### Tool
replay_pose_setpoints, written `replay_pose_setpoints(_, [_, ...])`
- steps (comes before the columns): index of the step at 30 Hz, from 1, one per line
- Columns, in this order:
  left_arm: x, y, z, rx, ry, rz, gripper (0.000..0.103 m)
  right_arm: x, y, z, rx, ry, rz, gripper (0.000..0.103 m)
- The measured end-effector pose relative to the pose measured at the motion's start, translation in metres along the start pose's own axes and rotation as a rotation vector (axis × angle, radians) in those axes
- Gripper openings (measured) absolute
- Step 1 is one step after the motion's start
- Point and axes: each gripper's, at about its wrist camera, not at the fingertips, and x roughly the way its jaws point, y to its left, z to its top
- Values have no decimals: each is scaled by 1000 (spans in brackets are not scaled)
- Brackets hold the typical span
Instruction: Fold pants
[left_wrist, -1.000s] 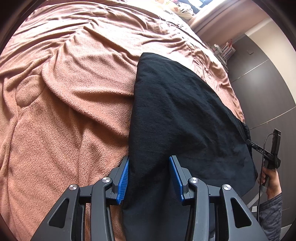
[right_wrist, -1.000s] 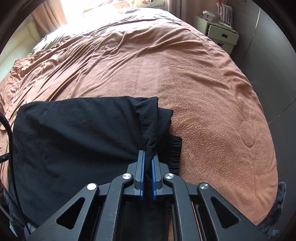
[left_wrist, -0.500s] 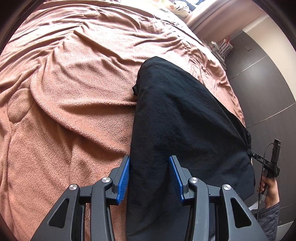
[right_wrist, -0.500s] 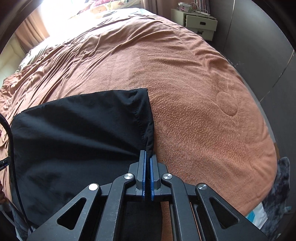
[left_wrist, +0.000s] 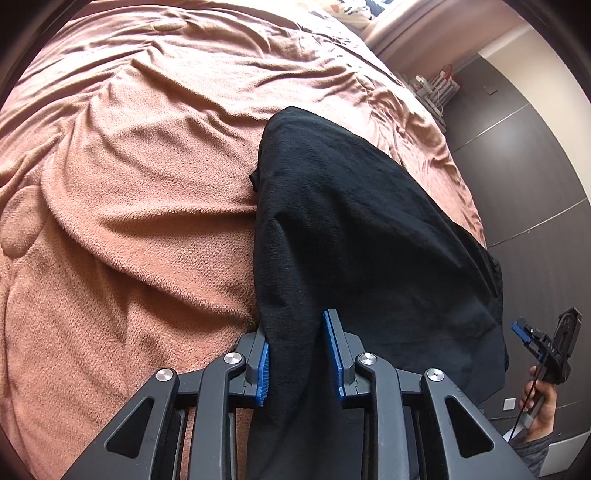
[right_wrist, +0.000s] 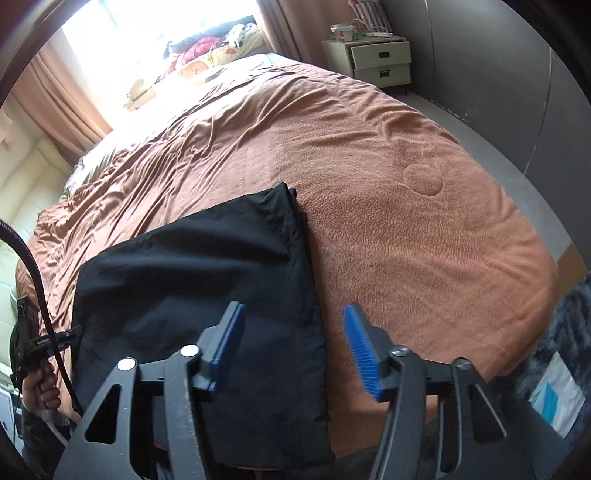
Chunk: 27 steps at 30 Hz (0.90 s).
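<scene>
Black pants (left_wrist: 369, 221) lie folded on the brown blanket (left_wrist: 129, 184), their near end hanging over the bed's edge. My left gripper (left_wrist: 295, 321) is over that near end with its jaws closing. The cloth's left edge sits between the blue pads, which do not pinch it. In the right wrist view the pants (right_wrist: 203, 266) lie flat with their seamed right edge lined up. My right gripper (right_wrist: 293, 308) hovers above that edge with its jaws opening and nothing held. Each gripper also shows in the other's view, the right gripper (left_wrist: 543, 347) and the left gripper (right_wrist: 55, 339), each in a hand.
The blanket (right_wrist: 406, 240) covers the whole bed. Pillows and soft toys (right_wrist: 207, 48) lie at its head by the window. A cream nightstand (right_wrist: 376, 61) stands at the back right beside a dark wardrobe wall (left_wrist: 535, 166). A bag (right_wrist: 554, 391) lies on the floor.
My right gripper has let go of the pants' corner, opened and drawn back. The folded layer now lies flat. My left jaws have narrowed around the cloth.
</scene>
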Motion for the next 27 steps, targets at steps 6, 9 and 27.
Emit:
replay_pose_setpoints(6, [2,-2,3,2,5,6,28,-15,-18,-36,120,-1,51,62])
replay_pose_setpoints(9, [3,-2,2,3,6,9,28,-15,-29,-54,204,13,82,62])
replay_pose_setpoints(27, [-13,6,-34,2,54,21,28,-5,-59,-53,391,-35,230,10])
